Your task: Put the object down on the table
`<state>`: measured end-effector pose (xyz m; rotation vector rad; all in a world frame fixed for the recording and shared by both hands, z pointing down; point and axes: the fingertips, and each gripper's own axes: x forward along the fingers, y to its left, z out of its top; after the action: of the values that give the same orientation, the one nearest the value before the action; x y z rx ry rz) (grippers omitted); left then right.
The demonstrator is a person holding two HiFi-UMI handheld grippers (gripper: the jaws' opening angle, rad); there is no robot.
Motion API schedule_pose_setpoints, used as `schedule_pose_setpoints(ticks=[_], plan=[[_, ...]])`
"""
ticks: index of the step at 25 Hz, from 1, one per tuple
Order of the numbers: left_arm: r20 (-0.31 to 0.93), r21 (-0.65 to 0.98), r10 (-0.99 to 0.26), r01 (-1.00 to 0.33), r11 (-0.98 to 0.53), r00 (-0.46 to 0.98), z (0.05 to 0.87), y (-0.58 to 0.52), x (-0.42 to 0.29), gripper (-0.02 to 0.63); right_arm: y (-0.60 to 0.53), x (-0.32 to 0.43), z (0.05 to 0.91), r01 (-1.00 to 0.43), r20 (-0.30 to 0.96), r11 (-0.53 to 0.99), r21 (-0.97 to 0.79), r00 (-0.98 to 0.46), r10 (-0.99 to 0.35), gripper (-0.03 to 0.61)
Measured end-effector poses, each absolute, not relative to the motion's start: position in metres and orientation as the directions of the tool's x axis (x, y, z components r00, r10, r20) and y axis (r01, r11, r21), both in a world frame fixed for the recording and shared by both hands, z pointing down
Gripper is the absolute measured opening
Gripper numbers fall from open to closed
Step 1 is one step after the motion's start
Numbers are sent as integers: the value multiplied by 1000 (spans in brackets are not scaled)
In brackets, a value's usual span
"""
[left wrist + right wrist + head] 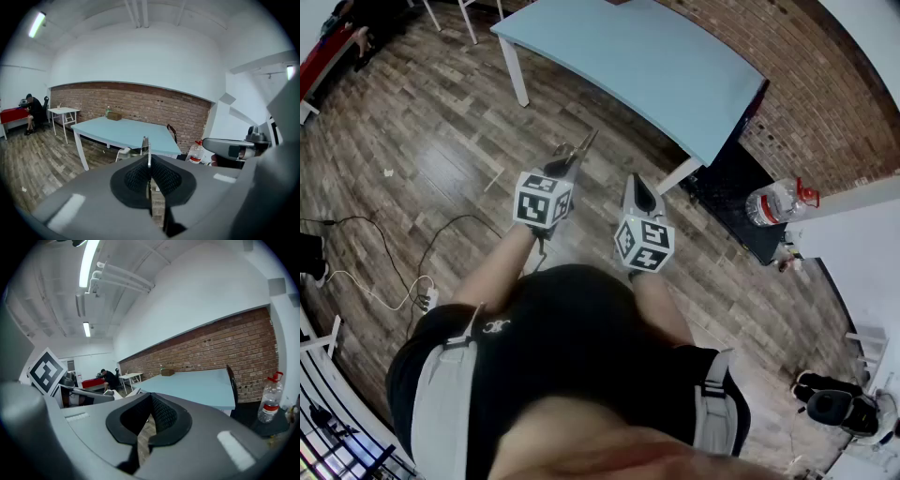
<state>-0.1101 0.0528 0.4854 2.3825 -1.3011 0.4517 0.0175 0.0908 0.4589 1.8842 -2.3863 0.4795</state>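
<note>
We note bright, even indoor light. Ceiling tube [89, 256] blown out in right gripper view; second tube [36, 24] glares upper left in left gripper view. Thin metal object [149, 157] shows faint glint. Head view dimmer, soft sheen on wood floor [441, 159], shadows weak. Strong fisheye bending, black vignette at corners. We find close foreground soft.

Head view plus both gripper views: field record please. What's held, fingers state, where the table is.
left gripper: fingers shut on thin metal object
right gripper: fingers shut, nothing between them
table: light blue, ahead of both grippers
object placement: not yet on the table; held above the wood floor
</note>
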Motion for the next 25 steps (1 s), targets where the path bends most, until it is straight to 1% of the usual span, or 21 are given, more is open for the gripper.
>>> schedule_pose_setpoints(ticks=[8,13,25], plan=[[460,177,-729,-856,-485,508,486,59,-106,2,99,21,460,-953,239,216,-213,-265,-934,14],[468,189,-728,-861,-472,501,488,69,-104,2,108,26,456,-943,207,215,-256,-271,-940,14],[482,171,-744,-882,-438,463,491,89,-73,2,125,58,463,-935,233,251,-249,-310,-922,14]])
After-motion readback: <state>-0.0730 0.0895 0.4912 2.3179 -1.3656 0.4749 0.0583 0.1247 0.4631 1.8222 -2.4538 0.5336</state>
